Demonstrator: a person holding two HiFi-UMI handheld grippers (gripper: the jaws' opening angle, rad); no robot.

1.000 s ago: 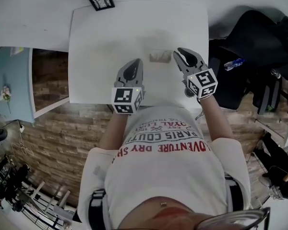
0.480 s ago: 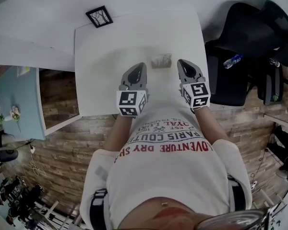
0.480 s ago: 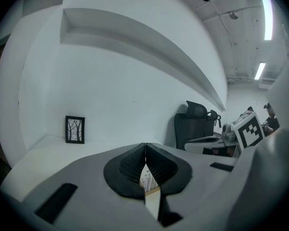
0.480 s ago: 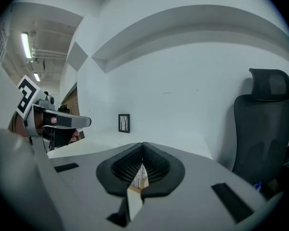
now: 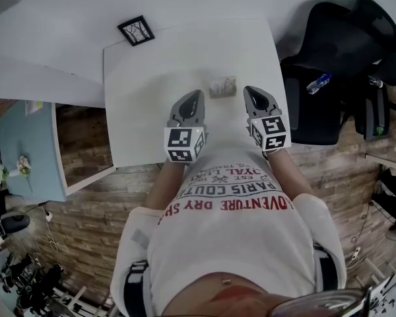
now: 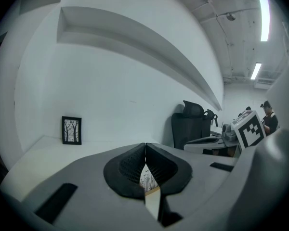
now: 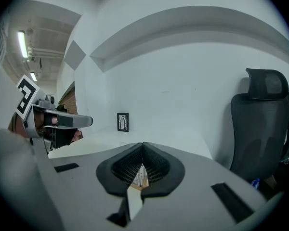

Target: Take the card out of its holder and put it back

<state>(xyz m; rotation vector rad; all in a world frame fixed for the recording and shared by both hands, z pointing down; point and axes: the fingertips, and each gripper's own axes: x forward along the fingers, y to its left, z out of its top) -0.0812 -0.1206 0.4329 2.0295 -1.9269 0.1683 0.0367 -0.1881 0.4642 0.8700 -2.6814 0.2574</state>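
Observation:
A small card printed with bare trees stands in its wooden holder (image 5: 222,86) in the middle of the white table (image 5: 145,117). It shows through the notch behind the jaws in the left gripper view (image 6: 147,179) and in the right gripper view (image 7: 139,176). My left gripper (image 5: 195,95) (image 6: 145,146) hovers just left of the holder and a little nearer me, shut and empty. On the holder's right my right gripper (image 5: 250,91) (image 7: 143,144) is level with the left one, also shut on nothing. Neither gripper touches the card.
A small black picture frame (image 5: 136,30) (image 6: 71,130) (image 7: 123,121) stands at the table's far left corner against the white wall. A black office chair (image 5: 336,51) (image 7: 262,124) with a blue bottle (image 5: 319,84) on it stands right of the table.
The right gripper's jaws, open a second ago beside the holder, have closed on nothing and it has drawn back toward me. The left gripper has shifted slightly closer to the holder.

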